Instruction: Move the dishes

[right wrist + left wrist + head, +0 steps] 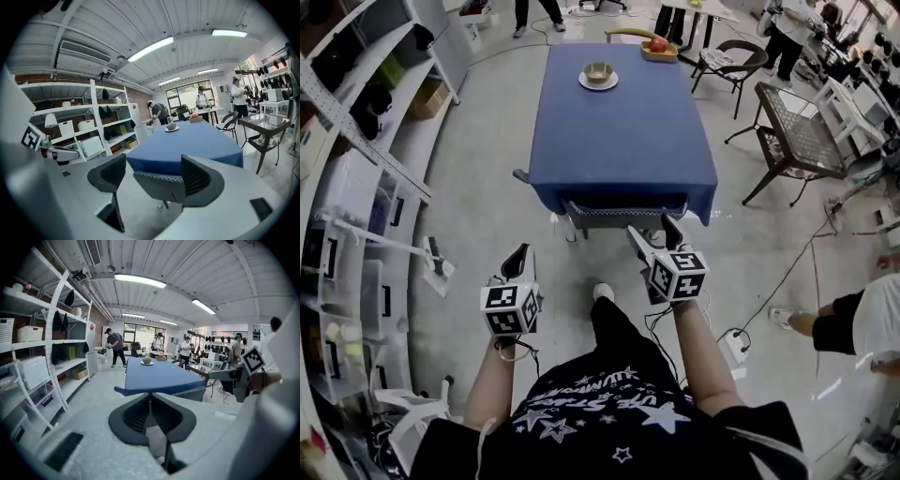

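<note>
A metal bowl (598, 71) sits on a white plate (598, 83) at the far end of the blue-clothed table (623, 131). Both grippers hang over the floor, short of the table's near edge. The left gripper (522, 255) is shut with nothing in it. The right gripper (654, 232) is open and empty. In the left gripper view the jaws meet at the left gripper (151, 398), and the bowl (146, 360) is small and far off. The right gripper (154, 174) frames the table's near edge, with the bowl (171, 126) beyond.
A wooden tray with a red apple (658, 47) lies at the table's far right corner. A chair (623, 214) is tucked under the near edge. Shelving (366, 178) lines the left side. Chairs and a glass side table (797, 136) stand to the right. Cables and a power strip (736, 347) lie on the floor.
</note>
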A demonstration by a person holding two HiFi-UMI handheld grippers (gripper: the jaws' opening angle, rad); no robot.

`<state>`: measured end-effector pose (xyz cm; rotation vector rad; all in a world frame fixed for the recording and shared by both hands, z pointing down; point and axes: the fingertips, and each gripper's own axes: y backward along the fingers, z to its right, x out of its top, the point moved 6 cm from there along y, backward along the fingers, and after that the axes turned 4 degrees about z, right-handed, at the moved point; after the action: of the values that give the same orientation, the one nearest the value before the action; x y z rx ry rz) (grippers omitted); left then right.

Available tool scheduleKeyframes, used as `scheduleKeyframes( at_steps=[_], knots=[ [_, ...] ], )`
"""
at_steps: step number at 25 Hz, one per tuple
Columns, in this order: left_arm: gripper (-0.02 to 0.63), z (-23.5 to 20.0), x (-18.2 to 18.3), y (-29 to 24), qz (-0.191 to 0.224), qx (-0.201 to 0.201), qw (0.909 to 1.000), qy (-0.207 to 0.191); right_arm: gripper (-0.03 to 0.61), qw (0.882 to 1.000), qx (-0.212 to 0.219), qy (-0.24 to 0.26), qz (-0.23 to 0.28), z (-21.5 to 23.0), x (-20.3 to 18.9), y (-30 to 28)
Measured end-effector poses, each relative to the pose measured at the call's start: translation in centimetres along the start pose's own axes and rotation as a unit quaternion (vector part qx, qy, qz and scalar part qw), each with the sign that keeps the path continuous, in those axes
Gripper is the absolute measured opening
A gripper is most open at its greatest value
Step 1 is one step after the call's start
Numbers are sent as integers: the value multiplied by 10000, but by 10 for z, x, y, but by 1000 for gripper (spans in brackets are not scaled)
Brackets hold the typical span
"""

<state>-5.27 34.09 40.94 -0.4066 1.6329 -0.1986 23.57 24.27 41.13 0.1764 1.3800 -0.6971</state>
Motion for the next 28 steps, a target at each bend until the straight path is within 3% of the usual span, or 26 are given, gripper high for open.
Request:
scheduleKeyframes(
  at_steps=[6, 11, 21, 28],
  knots=[
    [23, -1, 41, -94, -142, 252, 9996, 49, 347, 9996, 160, -219, -3, 73, 47, -86],
    [23, -4, 65, -147, -139, 526, 9984, 126, 354, 9987, 430, -258, -66, 105, 75, -144],
    [23, -52, 98, -180, -74, 1044, 9944, 115, 364, 9970, 736, -191, -126, 109, 110, -238],
    [23, -93, 136, -232, 251, 960, 9950, 77, 362, 9979, 590, -245, -62, 110, 133, -296]
  ],
)
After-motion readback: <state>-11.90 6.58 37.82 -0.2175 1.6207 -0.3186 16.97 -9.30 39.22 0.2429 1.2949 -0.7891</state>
